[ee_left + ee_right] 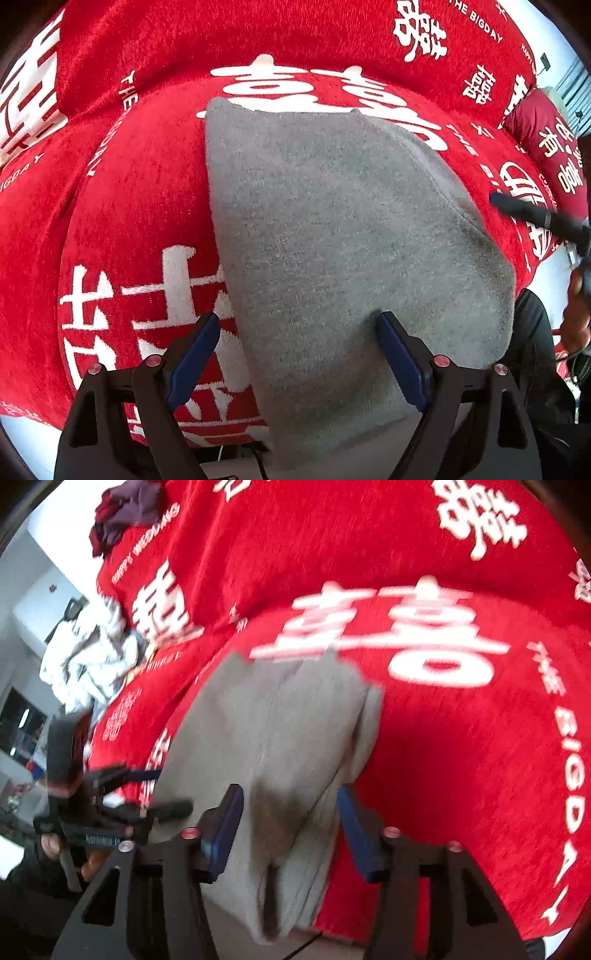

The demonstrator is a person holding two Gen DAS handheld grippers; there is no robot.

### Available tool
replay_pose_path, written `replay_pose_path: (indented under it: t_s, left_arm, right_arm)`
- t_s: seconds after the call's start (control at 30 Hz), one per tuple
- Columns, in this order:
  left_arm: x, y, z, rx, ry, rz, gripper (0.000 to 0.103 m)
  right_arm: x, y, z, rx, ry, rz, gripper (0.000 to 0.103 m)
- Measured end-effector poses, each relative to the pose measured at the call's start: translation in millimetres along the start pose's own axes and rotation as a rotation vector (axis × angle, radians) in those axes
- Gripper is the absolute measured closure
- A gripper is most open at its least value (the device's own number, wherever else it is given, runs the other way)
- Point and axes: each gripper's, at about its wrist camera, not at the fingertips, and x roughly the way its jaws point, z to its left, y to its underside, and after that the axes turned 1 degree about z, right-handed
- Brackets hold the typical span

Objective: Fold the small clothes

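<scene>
A grey garment (pixel 332 229) lies folded on the red cover (pixel 140 192) with white characters, and its near end hangs over the front edge. My left gripper (pixel 299 316) stands wide open above the garment's near left part, one finger over the cloth and the other over the red cover. The right wrist view is blurred. In it my right gripper (pixel 290 790) is open astride the grey garment's (pixel 280 720) near right edge, with a fold of cloth lying loose between the fingers. My left gripper (pixel 162 790) shows at that garment's left side.
A heap of white and grey clothes (pixel 85 657) lies at the far left of the cover, with dark purple and maroon clothes (pixel 125 513) beyond it. A dark red cushion (pixel 546 147) sits at the right. A person's hand (pixel 576 314) shows at the right edge.
</scene>
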Motion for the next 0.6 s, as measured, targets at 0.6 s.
replay_pose_path:
  t_s: [0.6]
  left_arm:
    - [-23.5,-44.9,12.4,-0.101,-0.059,-0.112,0.016]
  right_arm:
    - [37.6,-41.2,29.2,-0.203,0.061,0.028,0.046]
